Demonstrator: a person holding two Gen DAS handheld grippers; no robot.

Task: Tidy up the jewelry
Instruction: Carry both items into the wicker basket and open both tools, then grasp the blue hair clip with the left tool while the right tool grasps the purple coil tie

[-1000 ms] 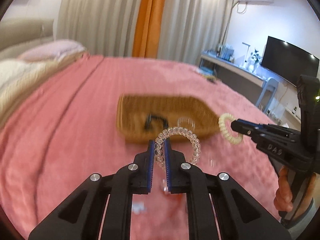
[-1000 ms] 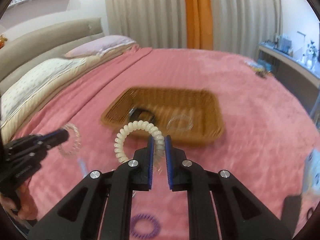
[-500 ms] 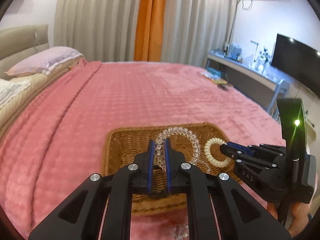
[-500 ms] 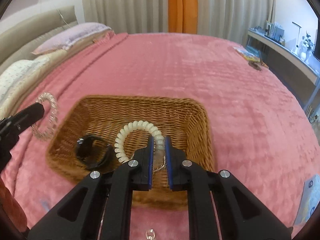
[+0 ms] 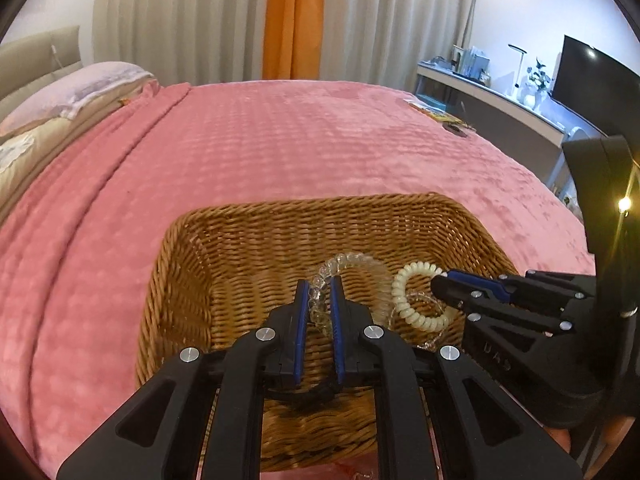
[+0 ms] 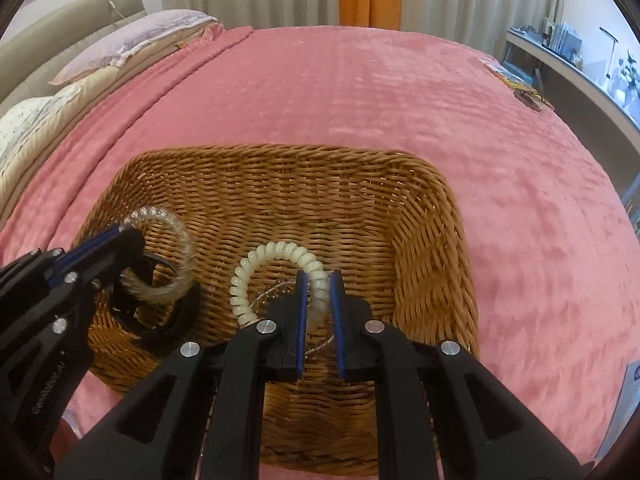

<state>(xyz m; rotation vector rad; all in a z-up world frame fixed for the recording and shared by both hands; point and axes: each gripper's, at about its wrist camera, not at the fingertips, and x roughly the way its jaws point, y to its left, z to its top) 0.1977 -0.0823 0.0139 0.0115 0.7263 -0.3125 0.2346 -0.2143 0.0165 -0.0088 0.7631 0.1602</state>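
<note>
A brown wicker basket (image 5: 360,208) (image 6: 280,152) sits on the pink bedspread. Both grippers hang low inside it, side by side. The left gripper (image 5: 319,284) (image 6: 124,240) has a clear spiral band (image 5: 352,260) (image 6: 168,220) between its blue pads; its jaws are opening, though the pads still touch the coil. The right gripper (image 6: 319,280) (image 5: 438,282) is shut on a cream spiral band (image 6: 280,250) (image 5: 416,320). On the basket floor lie a black band (image 6: 160,328) and a thin clear bracelet (image 6: 276,292), partly hidden by the fingers.
The pink bedspread (image 5: 280,140) spreads all around the basket. Pillows (image 6: 132,40) lie at the far left. Small items (image 5: 440,114) sit at the bed's far right edge. A desk (image 5: 500,96) and a dark screen (image 5: 592,76) stand beyond it.
Both grippers have come forward and down from in front of the basket to inside it, each carrying its spiral band. The left jaws stand slightly wider than before.
</note>
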